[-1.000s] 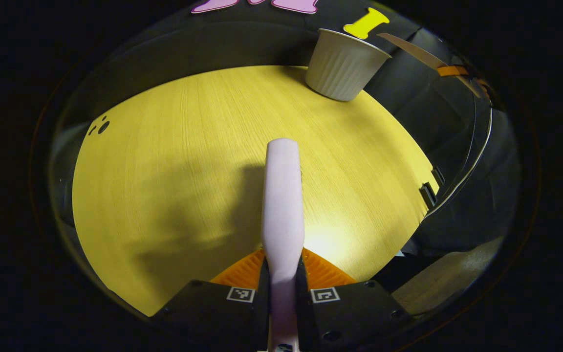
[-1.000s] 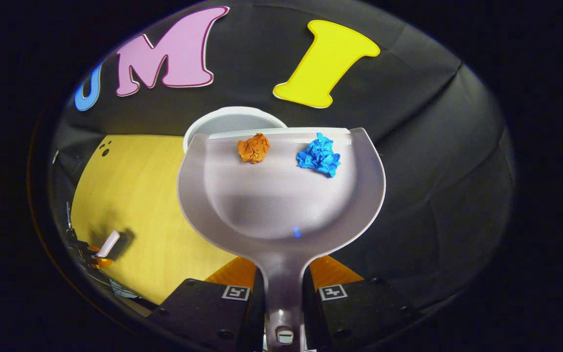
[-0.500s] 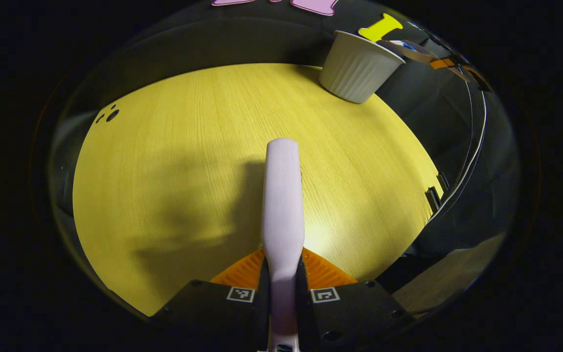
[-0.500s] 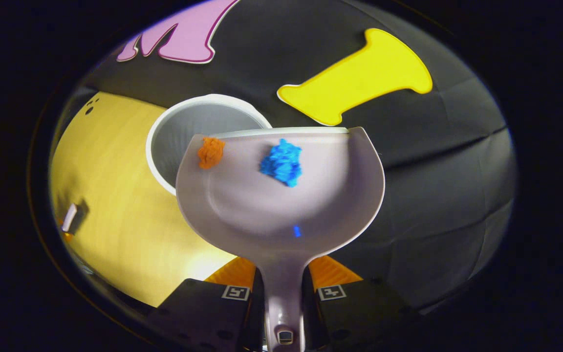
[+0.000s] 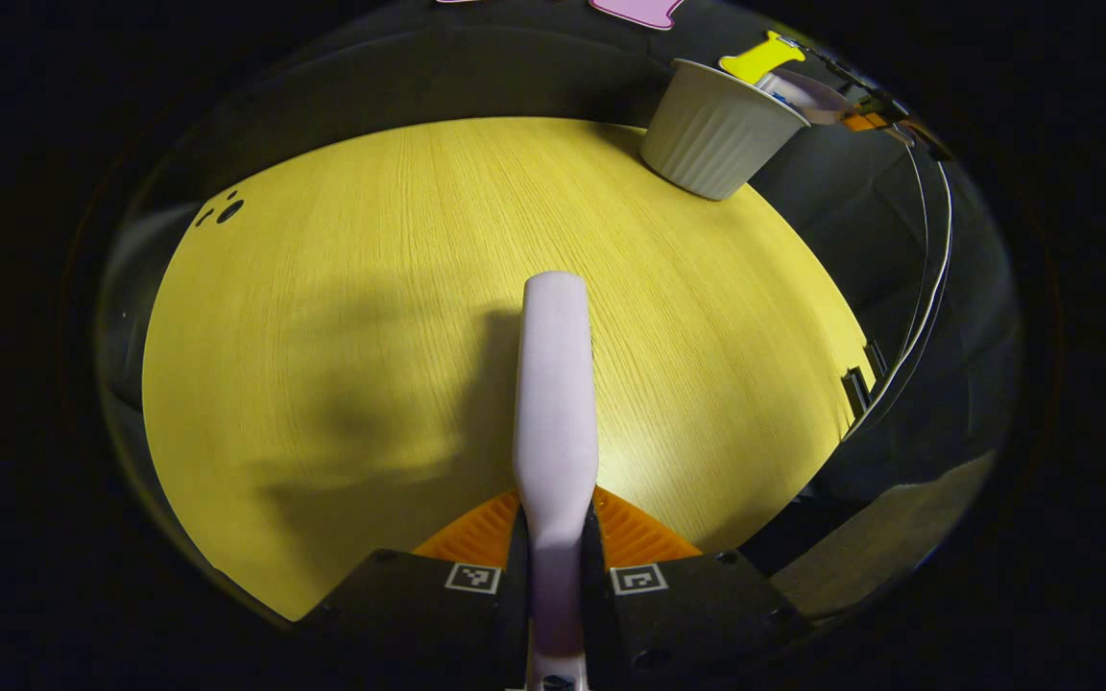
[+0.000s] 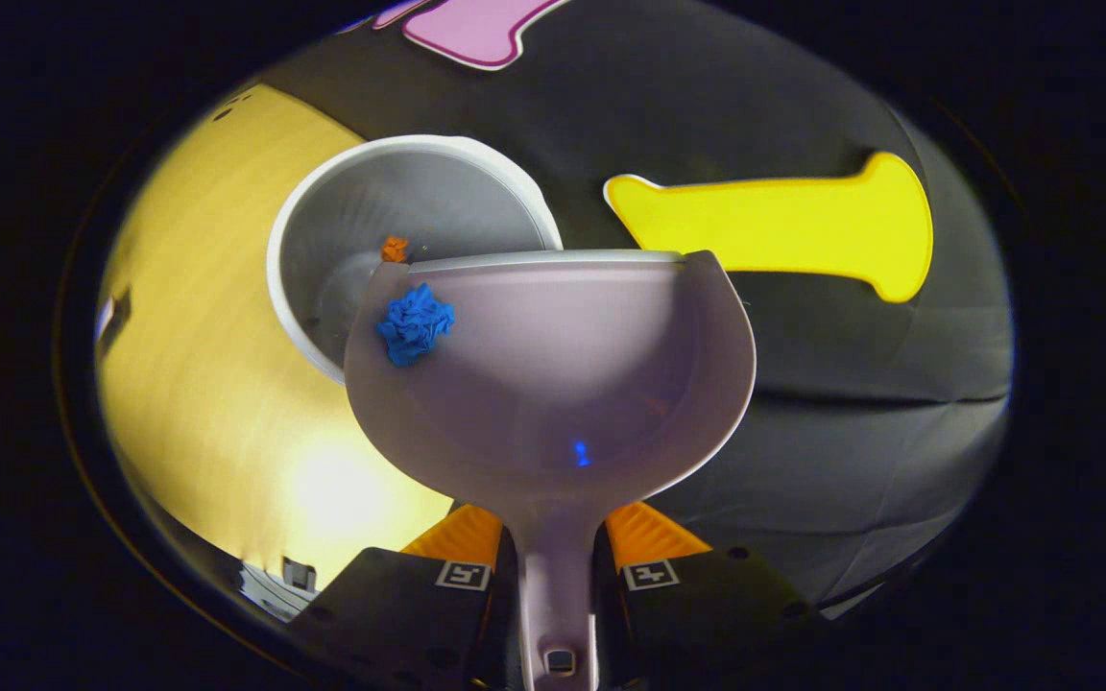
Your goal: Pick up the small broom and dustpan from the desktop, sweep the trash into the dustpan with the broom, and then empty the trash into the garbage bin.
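Right gripper view: the right gripper (image 6: 558, 561) is clenched on the handle of the pale dustpan (image 6: 553, 384), both fingers pressing the handle from either side. The dustpan is held in the air, tipped toward its left side, its front lip over the open mouth of the white garbage bin (image 6: 323, 288). A crumpled blue paper ball (image 6: 416, 322) lies inside the pan at its left wall, close to the lip. A crumpled orange paper ball (image 6: 395, 250) sits just past the lip, within the bin's opening. The bin stands at the far edge of the yellow wooden desktop (image 6: 198, 403), against the black cloth wall.

Left gripper view: the left gripper (image 5: 555, 566) is clenched on the small broom (image 5: 555, 403), whose pale handle runs forward between the fingers above the desktop (image 5: 342, 317). The ribbed bin (image 5: 718, 130) stands at the far right corner of the desktop, with the dustpan (image 5: 803, 91) at its rim.
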The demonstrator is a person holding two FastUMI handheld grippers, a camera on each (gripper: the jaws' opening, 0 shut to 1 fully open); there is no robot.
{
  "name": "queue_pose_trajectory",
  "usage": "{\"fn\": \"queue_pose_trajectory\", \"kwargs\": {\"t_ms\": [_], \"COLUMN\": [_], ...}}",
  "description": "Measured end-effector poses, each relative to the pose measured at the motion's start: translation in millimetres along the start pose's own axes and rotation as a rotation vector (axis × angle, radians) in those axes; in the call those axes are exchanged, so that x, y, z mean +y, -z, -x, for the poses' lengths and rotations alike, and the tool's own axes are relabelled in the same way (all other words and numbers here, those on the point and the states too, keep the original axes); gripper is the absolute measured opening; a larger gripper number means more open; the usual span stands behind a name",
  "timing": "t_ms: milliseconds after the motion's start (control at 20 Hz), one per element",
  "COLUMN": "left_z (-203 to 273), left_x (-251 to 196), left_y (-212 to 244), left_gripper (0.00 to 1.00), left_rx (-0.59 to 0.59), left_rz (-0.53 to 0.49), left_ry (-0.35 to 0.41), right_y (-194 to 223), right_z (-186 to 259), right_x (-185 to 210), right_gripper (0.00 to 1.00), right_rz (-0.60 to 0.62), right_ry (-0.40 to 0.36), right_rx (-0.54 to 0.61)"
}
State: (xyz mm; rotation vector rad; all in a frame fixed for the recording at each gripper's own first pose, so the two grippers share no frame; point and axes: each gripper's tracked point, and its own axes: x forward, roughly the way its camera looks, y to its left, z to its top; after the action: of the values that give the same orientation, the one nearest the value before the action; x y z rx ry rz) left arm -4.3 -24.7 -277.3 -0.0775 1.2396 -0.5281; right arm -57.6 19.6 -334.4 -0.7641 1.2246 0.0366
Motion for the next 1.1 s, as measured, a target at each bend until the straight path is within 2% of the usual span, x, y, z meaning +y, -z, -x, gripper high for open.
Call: {"fn": "queue_pose_trajectory", "kwargs": {"t_ms": [150, 200, 250, 300, 400, 750, 1100], "left_z": [0.2, 0.9, 0.5, 0.6, 1.0, 2.5, 5.6], "left_x": [-0.1, -0.3, -0.2, -0.6, 0.2, 3.7, 3.6], "left_y": [-1.9, -2.4, -3.0, -2.6, -2.5, -4.5, -5.3], "left_gripper": [0.27, 0.27, 0.27, 0.27, 0.27, 0.27, 0.27], "left_rx": [0.001, 0.001, 0.002, 0.002, -0.001, -0.007, -0.015], "left_rz": [0.0, 0.001, 0.003, 0.005, 0.008, 0.016, 0.011], "left_ry": [0.0, -0.001, -0.002, -0.003, -0.007, -0.024, -0.044], "right_y": [-9.1, -14.6, -20.3, -20.9, -24.6, -26.8, -8.9], "right_z": [0.9, 0.7, 0.5, -0.3, 1.4, -2.4, 14.8], "right_x": [-9.0, -10.8, -11.9, -13.4, -12.0, -14.2, -24.6], "right_gripper": [0.35, 0.39, 0.35, 0.38, 0.35, 0.35, 0.35], "right_rz": [0.146, 0.198, 0.248, 0.288, 0.324, 0.3, 0.133], "right_ry": [0.075, 0.099, 0.122, 0.139, 0.146, 0.129, 0.088], "right_rx": [-0.007, -0.01, -0.012, -0.012, -0.015, -0.019, -0.078]}}
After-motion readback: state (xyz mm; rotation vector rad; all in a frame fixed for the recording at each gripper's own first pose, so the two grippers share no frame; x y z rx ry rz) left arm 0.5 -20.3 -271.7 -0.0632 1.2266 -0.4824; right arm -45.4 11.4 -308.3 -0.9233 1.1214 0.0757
